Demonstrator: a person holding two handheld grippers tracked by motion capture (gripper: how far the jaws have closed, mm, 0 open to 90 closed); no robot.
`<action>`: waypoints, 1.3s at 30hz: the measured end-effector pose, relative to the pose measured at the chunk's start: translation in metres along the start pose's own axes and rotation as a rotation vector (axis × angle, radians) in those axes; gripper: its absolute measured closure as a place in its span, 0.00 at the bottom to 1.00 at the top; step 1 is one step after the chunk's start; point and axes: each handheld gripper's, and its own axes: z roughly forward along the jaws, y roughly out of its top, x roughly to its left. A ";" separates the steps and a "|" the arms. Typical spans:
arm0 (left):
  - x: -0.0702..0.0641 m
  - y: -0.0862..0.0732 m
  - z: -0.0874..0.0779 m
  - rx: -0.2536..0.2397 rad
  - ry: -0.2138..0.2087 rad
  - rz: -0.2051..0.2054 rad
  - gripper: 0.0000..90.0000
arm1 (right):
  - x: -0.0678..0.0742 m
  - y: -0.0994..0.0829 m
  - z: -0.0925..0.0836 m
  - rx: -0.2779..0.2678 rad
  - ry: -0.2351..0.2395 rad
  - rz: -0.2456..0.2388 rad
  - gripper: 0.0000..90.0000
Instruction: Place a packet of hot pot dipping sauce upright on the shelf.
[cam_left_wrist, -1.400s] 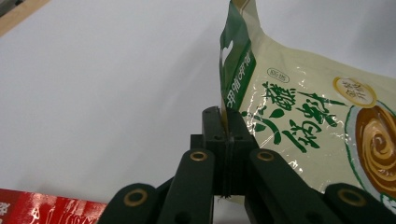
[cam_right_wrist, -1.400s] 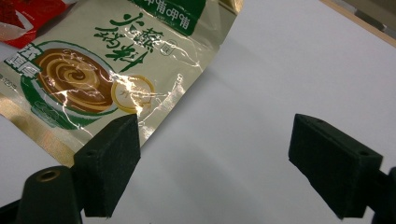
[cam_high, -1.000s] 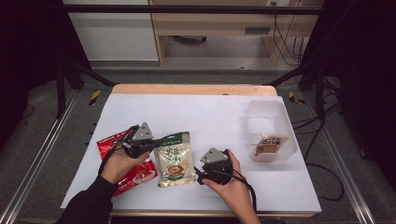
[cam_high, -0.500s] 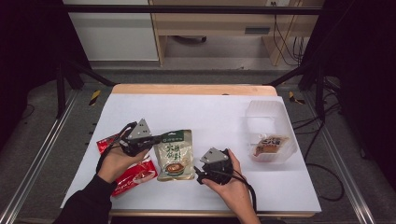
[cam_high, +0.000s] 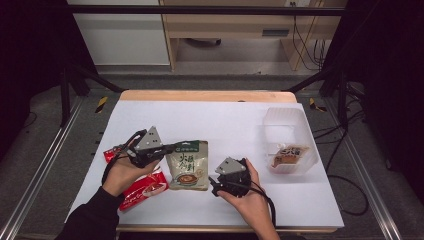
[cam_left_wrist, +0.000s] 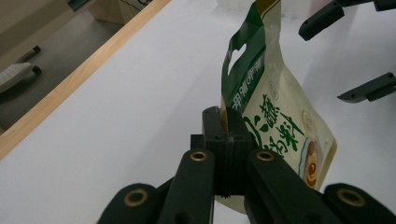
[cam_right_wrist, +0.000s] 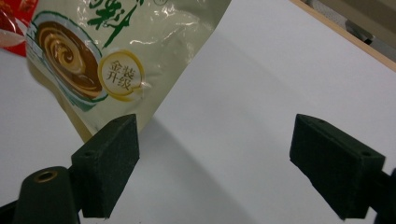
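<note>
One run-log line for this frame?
left gripper: shut on green pouch edge | right gripper: open, beside pouch | clear bin: one packet inside

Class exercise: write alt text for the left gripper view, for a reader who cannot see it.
The left gripper has its black jaws shut on the edge of a green and cream pouch, which stands tilted above the white table. The right gripper, open, shows at the upper right.

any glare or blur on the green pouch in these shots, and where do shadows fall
Right gripper view: the green pouch shows white glare streaks on its crinkled film and throws a soft shadow onto the white table. Left gripper view: the left gripper and the pouch print look sharp. High view: table brightly lit, surroundings dark, print too small to read.
</note>
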 end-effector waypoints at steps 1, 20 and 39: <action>-0.001 0.001 -0.001 0.000 -0.005 0.002 1.00 | -0.001 0.002 -0.002 -0.005 0.004 0.005 0.18; -0.002 0.022 -0.008 0.003 -0.044 0.078 1.00 | -0.024 0.066 -0.046 0.052 0.072 -0.226 0.26; 0.002 0.037 -0.005 0.012 -0.068 0.110 1.00 | -0.044 0.110 -0.053 0.124 0.137 -0.354 0.39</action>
